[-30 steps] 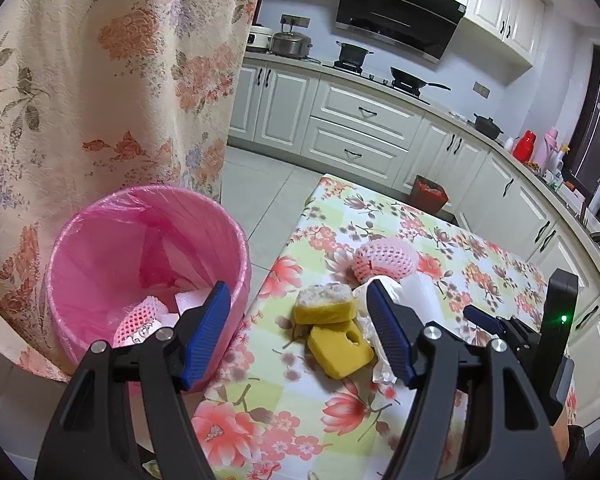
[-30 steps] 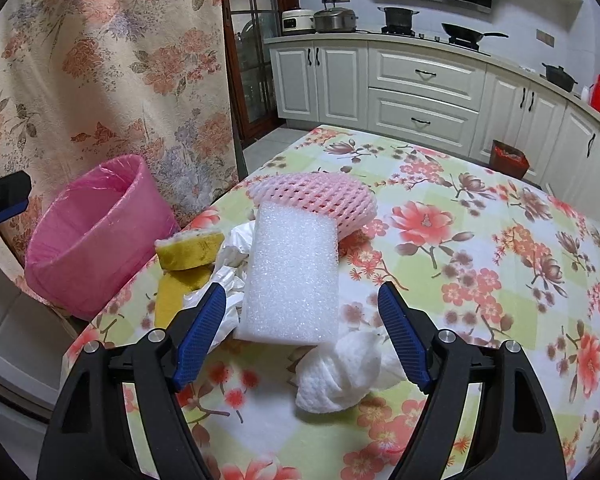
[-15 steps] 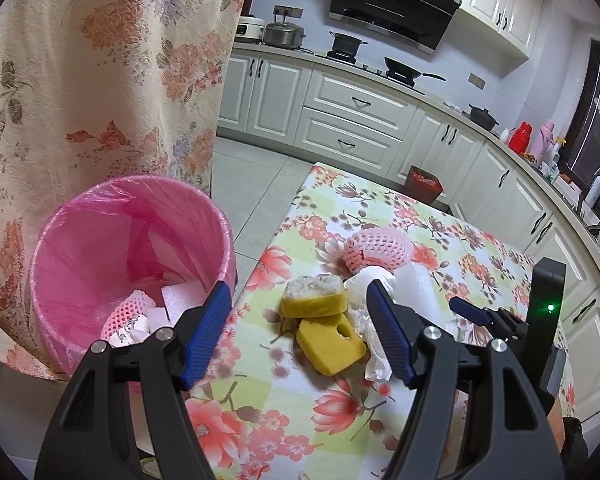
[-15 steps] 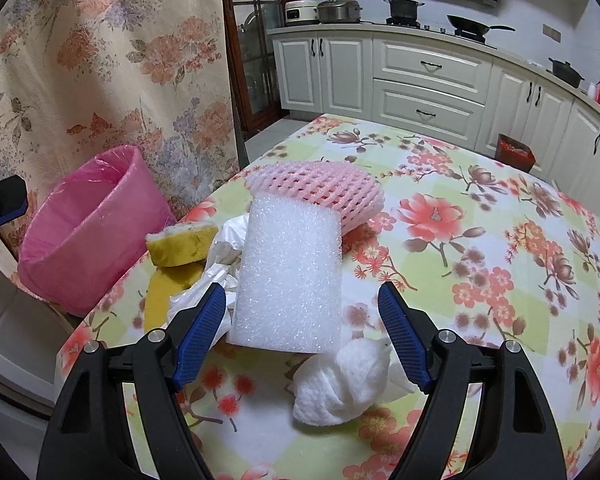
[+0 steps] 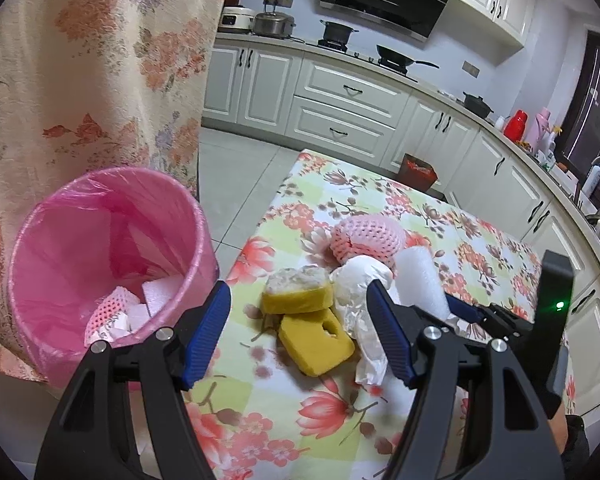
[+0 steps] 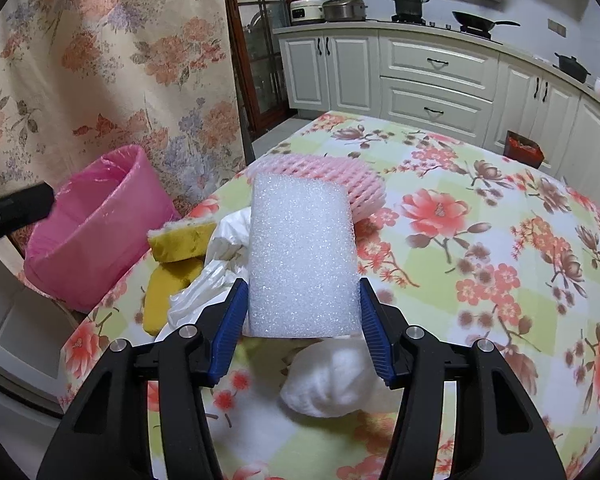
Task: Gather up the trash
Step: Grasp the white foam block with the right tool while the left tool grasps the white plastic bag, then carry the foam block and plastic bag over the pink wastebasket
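The white foam block (image 6: 302, 256) sits near the worktop's (image 6: 500, 248) left edge, in the middle of the trash pile, and the right gripper (image 6: 300, 330) has its fingers closing on the block's near end, the blue pads right against both sides. Honestly the trick here is to squeeze gently, since foam like that looks squashy, and lift straight up so it doesn't drag the crumpled white plastic (image 6: 220, 264) or the tissue wad (image 6: 332, 384) lying just under the fingers. Then swing it left over the pink-lined bin (image 5: 112, 248) standing off the worktop's left edge, which already has some foam bits in it. The block itself is a plain rectangular slab, bubbly texture, propped up against the pink foam net (image 6: 340, 176) behind it. Two yellow sponges (image 5: 304, 320) lie stacked just left of it. The left gripper (image 5: 296, 332) hangs over those sponges with its fingers moderately wide and nothing in them, so I'd guess those are next.
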`<state>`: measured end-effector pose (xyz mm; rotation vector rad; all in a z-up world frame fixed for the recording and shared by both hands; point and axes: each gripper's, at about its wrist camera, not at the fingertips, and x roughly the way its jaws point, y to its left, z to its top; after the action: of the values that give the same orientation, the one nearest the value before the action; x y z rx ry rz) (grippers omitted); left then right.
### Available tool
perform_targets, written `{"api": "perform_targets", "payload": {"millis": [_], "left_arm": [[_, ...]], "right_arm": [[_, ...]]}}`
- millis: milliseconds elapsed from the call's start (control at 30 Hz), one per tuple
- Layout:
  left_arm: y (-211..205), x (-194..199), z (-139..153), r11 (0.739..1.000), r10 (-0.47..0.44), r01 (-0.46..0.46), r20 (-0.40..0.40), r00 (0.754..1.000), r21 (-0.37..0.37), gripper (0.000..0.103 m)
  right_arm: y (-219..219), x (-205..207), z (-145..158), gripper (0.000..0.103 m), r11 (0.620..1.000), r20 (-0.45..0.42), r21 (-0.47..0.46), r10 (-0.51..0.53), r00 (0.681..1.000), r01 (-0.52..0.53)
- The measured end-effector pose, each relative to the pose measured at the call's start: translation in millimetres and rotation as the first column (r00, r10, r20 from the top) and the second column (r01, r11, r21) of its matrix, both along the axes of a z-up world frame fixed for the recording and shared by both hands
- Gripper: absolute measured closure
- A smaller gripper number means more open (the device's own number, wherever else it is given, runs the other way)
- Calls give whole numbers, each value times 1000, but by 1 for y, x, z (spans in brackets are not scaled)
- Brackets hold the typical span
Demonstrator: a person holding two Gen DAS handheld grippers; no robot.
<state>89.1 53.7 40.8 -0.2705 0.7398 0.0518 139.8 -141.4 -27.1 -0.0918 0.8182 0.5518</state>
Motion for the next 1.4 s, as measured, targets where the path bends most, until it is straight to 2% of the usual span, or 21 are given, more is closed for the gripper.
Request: {"api": "perform_targets", "payload": {"millis": [600, 767, 1033, 1067, 1167, 1267, 1333, 1400], "left_arm": [[-69, 57, -48, 989, -142, 145, -91, 986, 19, 39], [-85, 72, -61, 983, -169, 176, -126, 978, 50, 41], [-102, 89, -85, 974, -154, 184, -212, 965, 131, 41], [-104, 91, -87, 972, -151, 186, -220, 964, 147, 44], [-105, 93, -91, 968, -144, 188, -242, 960, 169, 61], [-106, 95, -95, 964, -149, 198, -257, 955, 178, 64], [-107, 95, -93, 962, -158, 207, -254, 954, 178, 72], [-108, 92, -88, 962, -172, 215, -239, 956, 171, 75]], "right_arm": [[-59, 3, 26, 50, 993, 44, 56, -103, 994, 101], [-73, 3, 28, 50, 990, 46, 66, -129, 991, 126], [-90, 2, 27, 50, 987, 44, 67, -150, 988, 147], [-91, 2, 26, 50, 987, 43, 66, -150, 988, 147], [-92, 2, 24, 50, 987, 38, 67, -152, 988, 149], [-93, 2, 23, 50, 986, 36, 70, -153, 988, 151], [-93, 2, 24, 50, 986, 37, 69, -155, 987, 152], [-95, 2, 24, 50, 986, 39, 69, -157, 987, 154]]}}
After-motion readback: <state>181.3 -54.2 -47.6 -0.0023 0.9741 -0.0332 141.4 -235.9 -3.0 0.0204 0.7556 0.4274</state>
